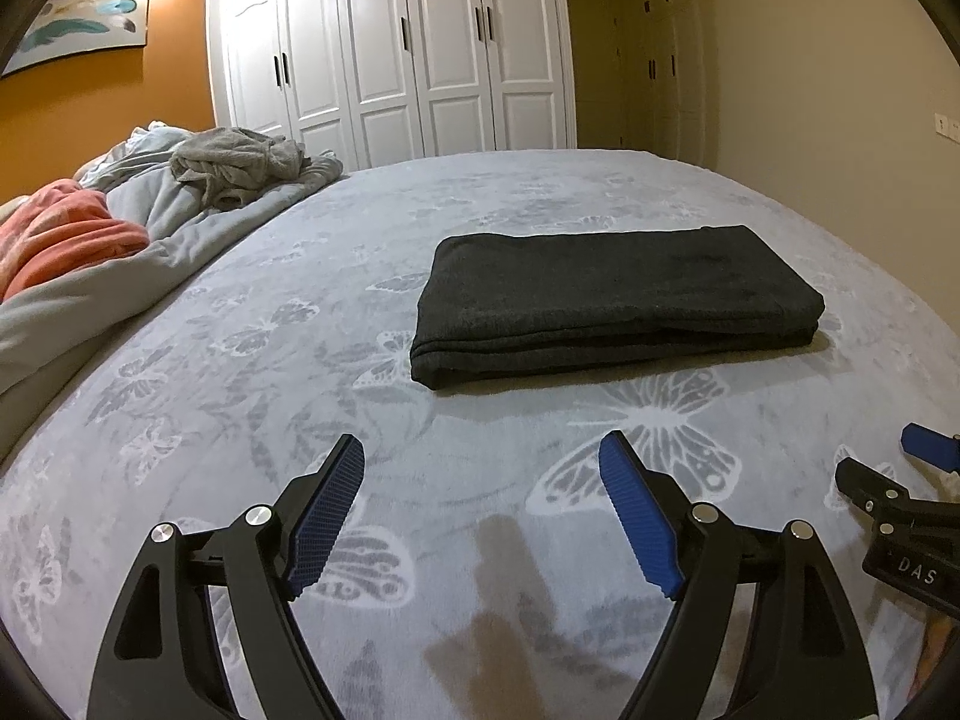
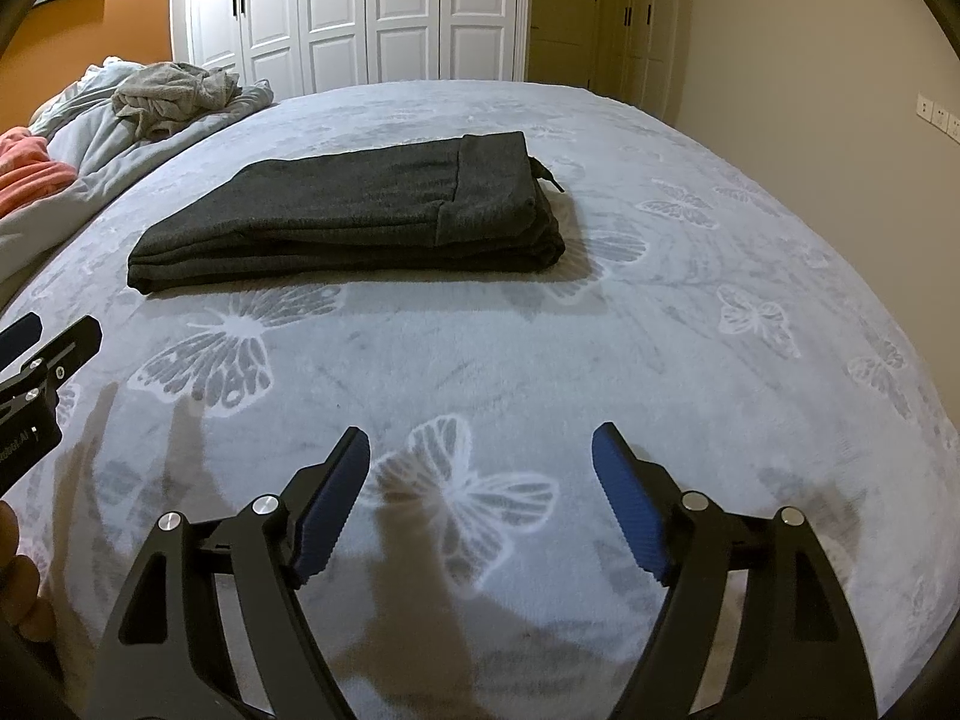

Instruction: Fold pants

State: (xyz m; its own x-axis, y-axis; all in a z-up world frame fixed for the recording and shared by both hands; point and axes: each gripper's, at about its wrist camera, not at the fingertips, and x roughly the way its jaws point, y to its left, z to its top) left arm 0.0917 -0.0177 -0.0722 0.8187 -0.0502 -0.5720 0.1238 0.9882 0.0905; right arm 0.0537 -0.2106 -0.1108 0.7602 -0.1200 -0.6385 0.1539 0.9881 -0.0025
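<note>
The pants (image 1: pixel 618 300) lie folded into a flat dark stack on the bed (image 1: pixel 300 312), long axis running nine to three o'clock. Left tongs (image 1: pixel 480 504) stand released and empty, stack at one o'clock; right tongs (image 2: pixel 480 492) likewise released and empty, stack at eleven. Neither touches it; both sit about equally near. Folding appears complete

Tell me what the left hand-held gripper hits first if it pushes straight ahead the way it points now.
Probably the bedspread itself. The left hand-held gripper tilts downward with open, empty jaws, and only butterfly-print fabric lies just ahead. The folded dark pants sit farther on and slightly right; depth is hard to judge.
</note>
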